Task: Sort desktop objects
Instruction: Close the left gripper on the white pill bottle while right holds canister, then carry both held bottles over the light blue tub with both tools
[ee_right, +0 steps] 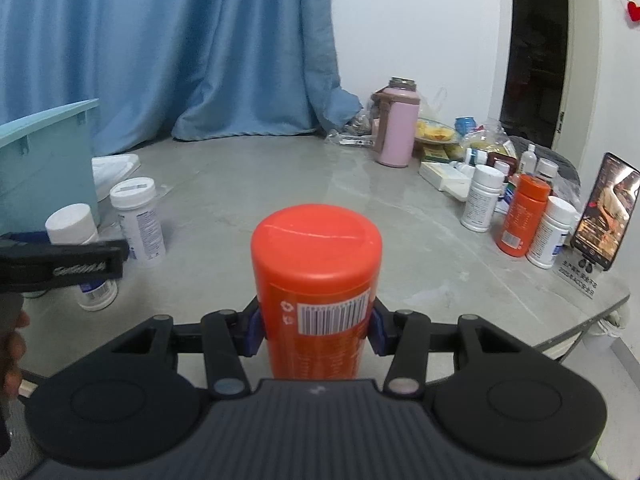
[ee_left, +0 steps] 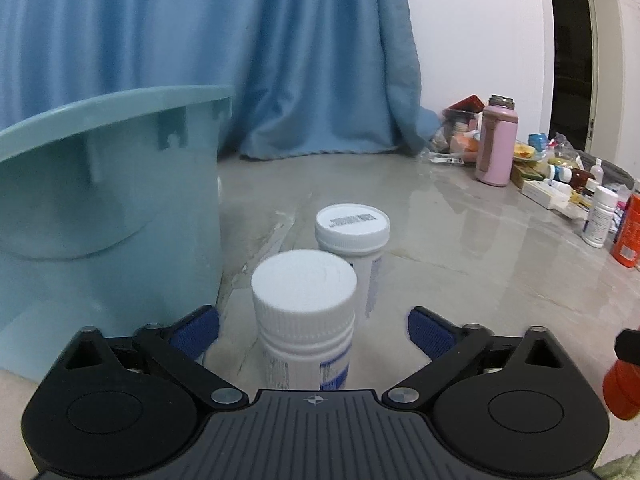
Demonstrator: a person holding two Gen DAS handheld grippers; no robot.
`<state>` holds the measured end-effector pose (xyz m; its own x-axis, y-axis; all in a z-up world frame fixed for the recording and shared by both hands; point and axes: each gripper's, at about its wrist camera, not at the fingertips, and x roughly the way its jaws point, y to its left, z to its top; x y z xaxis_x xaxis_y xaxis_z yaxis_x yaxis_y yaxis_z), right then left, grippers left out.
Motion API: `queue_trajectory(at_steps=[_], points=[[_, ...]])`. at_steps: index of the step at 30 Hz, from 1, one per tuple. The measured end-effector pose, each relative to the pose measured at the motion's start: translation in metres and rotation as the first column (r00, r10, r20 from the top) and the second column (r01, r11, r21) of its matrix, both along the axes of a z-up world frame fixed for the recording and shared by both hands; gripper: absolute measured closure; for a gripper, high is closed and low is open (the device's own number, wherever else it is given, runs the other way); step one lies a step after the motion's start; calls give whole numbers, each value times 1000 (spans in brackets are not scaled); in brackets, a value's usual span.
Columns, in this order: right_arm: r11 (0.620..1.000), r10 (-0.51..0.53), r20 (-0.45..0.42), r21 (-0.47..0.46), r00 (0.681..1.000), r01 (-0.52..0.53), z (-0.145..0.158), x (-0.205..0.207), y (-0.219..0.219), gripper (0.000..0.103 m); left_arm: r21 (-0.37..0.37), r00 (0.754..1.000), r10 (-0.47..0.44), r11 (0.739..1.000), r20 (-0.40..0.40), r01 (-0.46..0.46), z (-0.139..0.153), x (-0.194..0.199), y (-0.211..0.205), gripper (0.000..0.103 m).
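**Orange canister pinched, white bottle framed**

In the right wrist view, the right tool pinches a smooth orange plastic canister at centre frame, its blue pads pressed against both sides just beside the barcode label. The canister stands upright, a flat-topped cylinder.

In the left wrist view, the left tool is spread wide, its ribbed blue fingertips standing apart from either side of a white pill bottle with a ridged screw cap, at lower centre. The bottle rests upright on the table, a glossy grey stone-like slab with faint veins. Just behind it stands a second white bottle, its flat cap bearing a printed barcode (the print is too blurred to read). At the left of the frame rises a pale teal plastic bin with a broad lip, just beside the two bottles.

Toward the upper right sits a matte pink flask among a heap of packets and small bottles. A soft blue curtain hangs in folds across the top, pooling onto the table.
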<state>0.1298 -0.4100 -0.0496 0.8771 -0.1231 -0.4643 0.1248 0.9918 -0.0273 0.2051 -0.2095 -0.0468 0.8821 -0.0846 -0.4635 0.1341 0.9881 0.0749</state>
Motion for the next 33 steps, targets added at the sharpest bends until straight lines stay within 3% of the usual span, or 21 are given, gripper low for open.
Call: queue_trajectory(at_steps=[1,3,6,9,19,33], points=[[1000,3,1,-1,1000,-3,0,0,0,53,29,1000,7,1000,-13,-7,-2,5,-3,54],[1000,9,3,-4,1000,-9,1,0,1,53,44,1000,22,999,-20,-21,-2,10,-5,55],[1000,17,6,-8,1000,-17,1,1,3,53,0,998,41,999,-39,-41,2,10,-2,55],[1000,18,8,-6,1000,-18,3,0,5,53,0,999,25,1000,-45,-25,4,3,-2,55],[1000,22,11,12,1000,-22,10,-17,31,53,-6,998,-38,999,-46,38,22,-51,10,55],[996,80,23,31,997,-81,33,-64,113,53,-14,998,28,999,-63,-29,51,-136,111,55]])
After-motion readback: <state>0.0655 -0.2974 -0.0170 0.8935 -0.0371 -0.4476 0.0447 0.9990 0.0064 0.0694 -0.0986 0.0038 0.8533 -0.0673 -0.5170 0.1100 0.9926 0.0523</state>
